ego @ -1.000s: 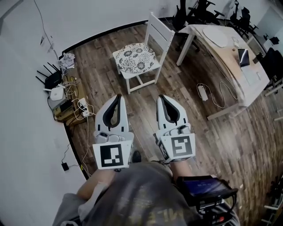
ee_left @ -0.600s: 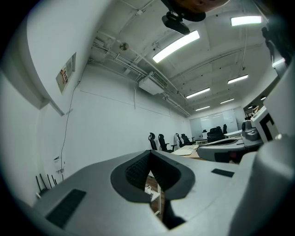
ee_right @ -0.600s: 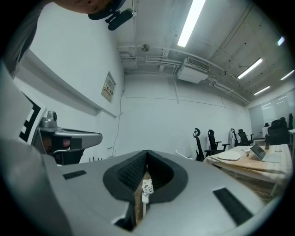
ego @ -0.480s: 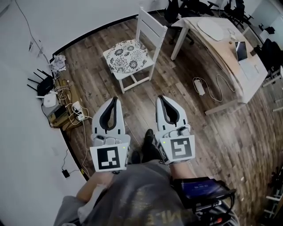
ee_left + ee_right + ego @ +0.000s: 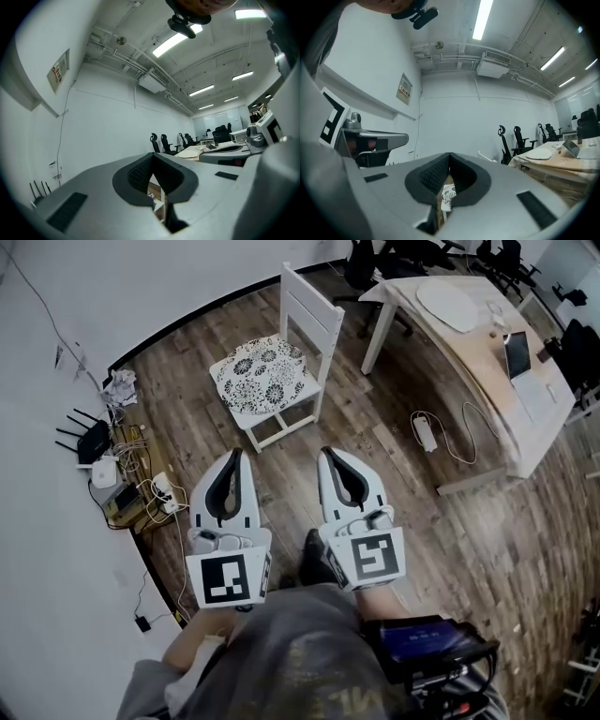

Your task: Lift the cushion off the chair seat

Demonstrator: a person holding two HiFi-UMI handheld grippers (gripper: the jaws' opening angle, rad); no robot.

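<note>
hand-held grippers: two; left hand-held gripper (image 5: pixel 235 454), right hand-held gripper (image 5: pixel 328 452)
white chair (image 5: pixel 314 310): one
patterned cushion (image 5: pixel 261 374): one
bench (image 5: pixel 469 343): one
laptop (image 5: pixel 518 354): one, near the bench's right edge
pale oval mat (image 5: pixel 448 304): one, far end of the bench
black router (image 5: pixel 91 439): one
white power brick (image 5: pixel 427 432): one, on the floor
black office chairs (image 5: pixel 361 261): several, too crowded to count

Bare floor (image 5: pixel 286 474) lies open ahead of the left gripper (image 5: pixel 235 456) and the right gripper (image 5: pixel 328 454) up to the chair (image 5: pixel 314 306), whose backrest walls the seat's far side. Cable clutter (image 5: pixel 141 486) lines the wall left of the left gripper. A table (image 5: pixel 469 352) stands ahead to the right.
</note>
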